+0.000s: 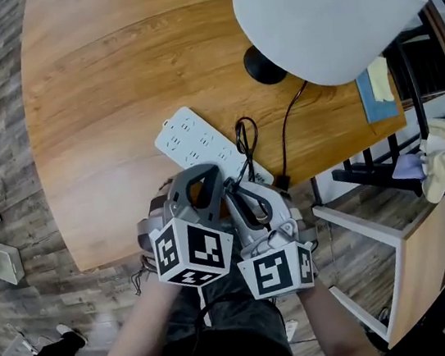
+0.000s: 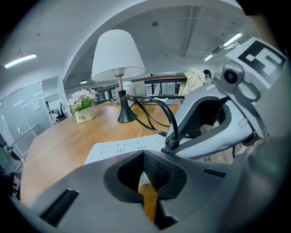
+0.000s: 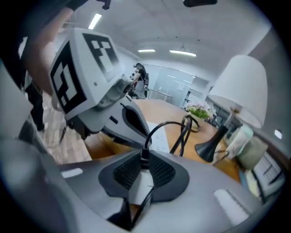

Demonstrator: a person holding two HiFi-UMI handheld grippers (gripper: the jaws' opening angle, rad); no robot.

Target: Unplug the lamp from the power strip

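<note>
1. Nearest you, the left tool [image 2: 142, 158] is clenched: its pads meet at the tips with nothing between them. It sits over the near end of the power strip [image 1: 190, 136]. Contact with the casing cannot be confirmed. Treat it as a brace, placed to keep the strip down during the pull.
2. You will find the power strip lying diagonally on the bench [image 1: 86, 94], with its near end at the bench edge. This puts the occupied socket within easy reach.
3. Your right tool [image 3: 142, 167] is grasping the black plug [image 3: 144, 157]. The pads clamp the plug body on both sides, just below the point where the cord leaves it. Holding the body rather than the cord likely spares the cord from strain.
4. The plug appears seated in the strip's near end, so the unplugging is not yet done.
5. The cord [image 1: 244, 137] rises from the plug, forms a loose coil beside the strip, and runs on toward the lamp base. That slack suggests a pull would not drag the lamp.
6. The lamp [image 1: 326, 8] stands at the far right of the bench, well apart from both tools.
</note>
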